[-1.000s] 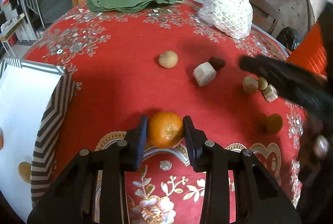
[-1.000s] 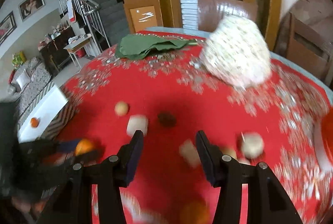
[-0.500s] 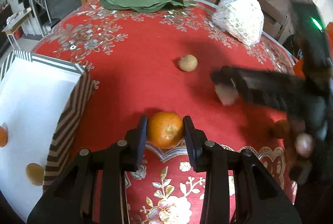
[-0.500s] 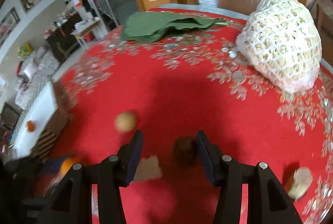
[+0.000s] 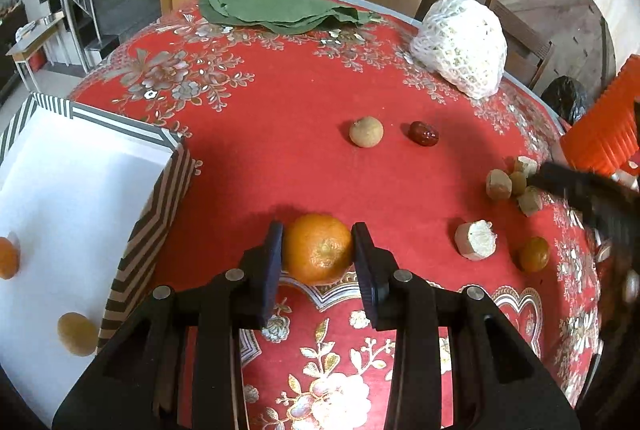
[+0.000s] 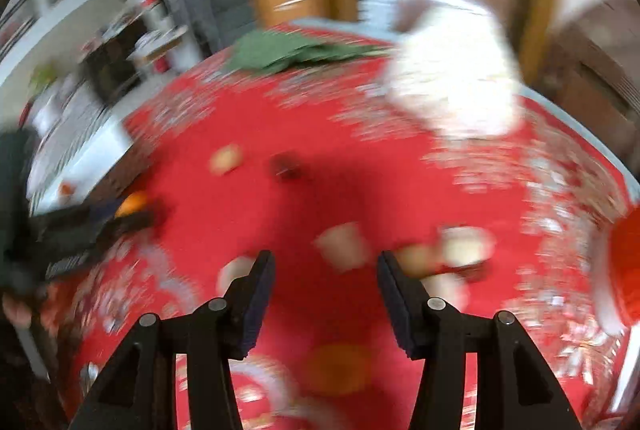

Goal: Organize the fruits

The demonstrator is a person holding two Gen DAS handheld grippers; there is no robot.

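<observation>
My left gripper (image 5: pixel 318 248) is shut on an orange mandarin (image 5: pixel 318 248) and holds it over the red tablecloth, right of the striped white box (image 5: pixel 160 186). The box holds a small orange fruit (image 5: pixel 8 257) and a tan fruit (image 5: pixel 76 333). A tan round fruit (image 5: pixel 366 131), a red date (image 5: pixel 424 133), pale cut chunks (image 5: pixel 475 240) and a small orange fruit (image 5: pixel 534 253) lie on the cloth. My right gripper (image 6: pixel 326 280) is open and empty above the cloth near blurred chunks (image 6: pixel 344 246); it shows in the left wrist view (image 5: pixel 580 190).
A white net-wrapped bundle (image 5: pixel 460 44) and green leaves (image 5: pixel 280 10) lie at the far side of the round table. An orange ribbed container (image 5: pixel 604 122) stands at the right edge. Chairs and wooden furniture stand behind the table.
My left gripper kept the mandarin and drifted left toward the box. My right gripper swung from the table's middle back to the right, and its view is now blurred.
</observation>
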